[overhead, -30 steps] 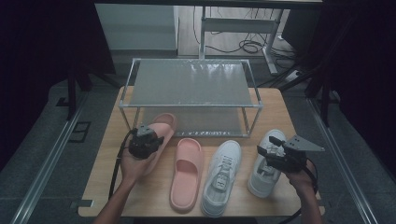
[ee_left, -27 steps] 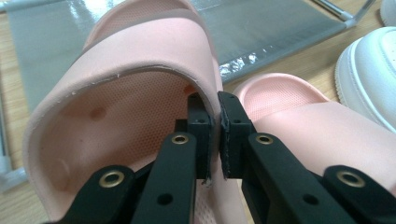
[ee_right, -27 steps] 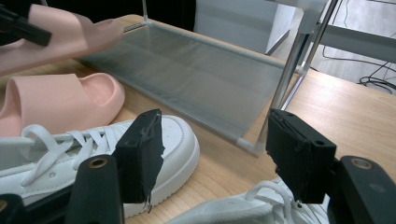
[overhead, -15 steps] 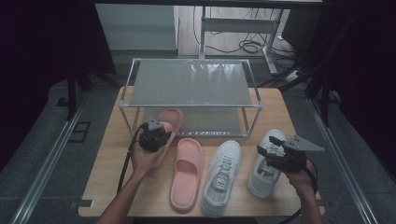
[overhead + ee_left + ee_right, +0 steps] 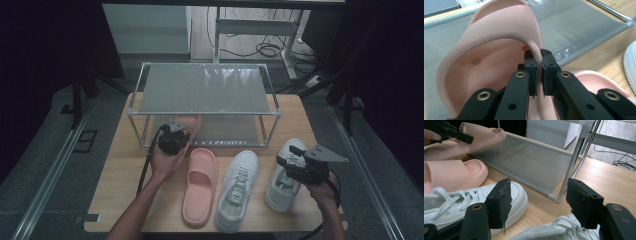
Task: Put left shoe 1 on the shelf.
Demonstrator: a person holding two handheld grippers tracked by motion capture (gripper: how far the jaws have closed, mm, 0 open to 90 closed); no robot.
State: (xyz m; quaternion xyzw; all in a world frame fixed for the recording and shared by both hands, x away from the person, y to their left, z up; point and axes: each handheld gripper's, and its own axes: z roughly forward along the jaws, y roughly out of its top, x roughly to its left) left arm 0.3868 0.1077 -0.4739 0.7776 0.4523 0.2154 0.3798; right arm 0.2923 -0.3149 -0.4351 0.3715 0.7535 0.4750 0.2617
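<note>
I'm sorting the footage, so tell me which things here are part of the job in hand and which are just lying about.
In the job: left gripper, shut on the raised pink slipper; shoe rack.
Lying about: second pink slipper, two white sneakers, open right gripper, floor cables.

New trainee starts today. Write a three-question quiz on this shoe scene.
1. True or false: the left gripper has its jaws shut on a pink slipper's strap.
2. How many white sneakers are on the table? A) one B) two C) three
3. Which gripper has open jaws?

Key
1. True.
2. B: one beside the other pink slipper, one under the right gripper.
3. The right gripper.
</note>
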